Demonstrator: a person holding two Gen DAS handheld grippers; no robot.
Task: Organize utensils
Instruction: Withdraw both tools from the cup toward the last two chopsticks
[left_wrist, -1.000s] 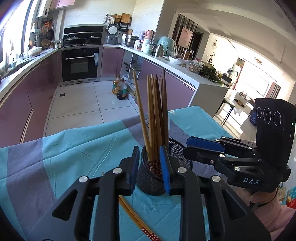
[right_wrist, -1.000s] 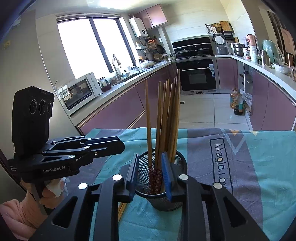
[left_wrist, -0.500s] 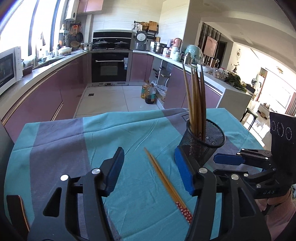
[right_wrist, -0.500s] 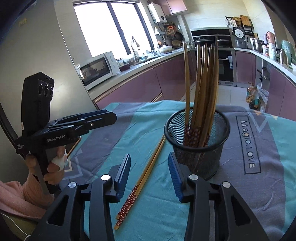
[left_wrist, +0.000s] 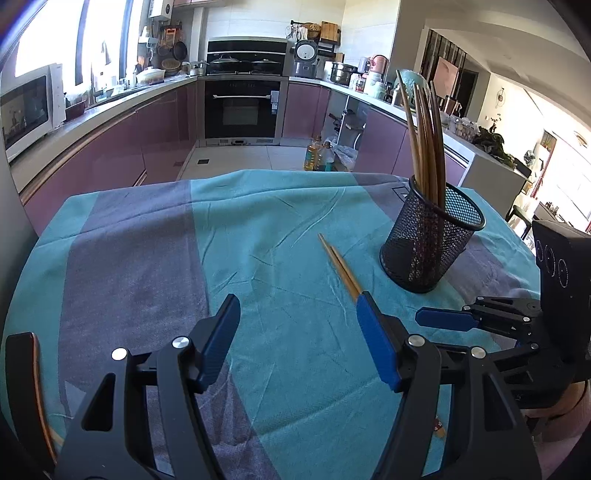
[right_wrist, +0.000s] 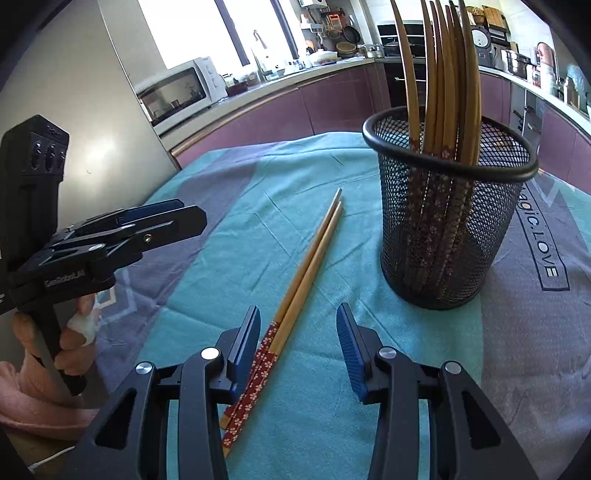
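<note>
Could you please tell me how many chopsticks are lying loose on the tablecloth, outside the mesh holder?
2: a pair of chopsticks side by side on the teal tablecloth, left of the mesh holder.

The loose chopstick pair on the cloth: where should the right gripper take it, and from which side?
Probably from above, at the red patterned ends, jaws across the chopstick pair. It lies flat, side by side, and those ends already sit between the open fingers of the right gripper.

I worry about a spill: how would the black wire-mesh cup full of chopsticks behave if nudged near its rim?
The black wire-mesh cup probably tips rather than slides: it is tall, and its wooden chopsticks rise far above the rim. The wrinkled teal-and-grey tablecloth likely grips its base. Being open mesh, it seems light.
</note>
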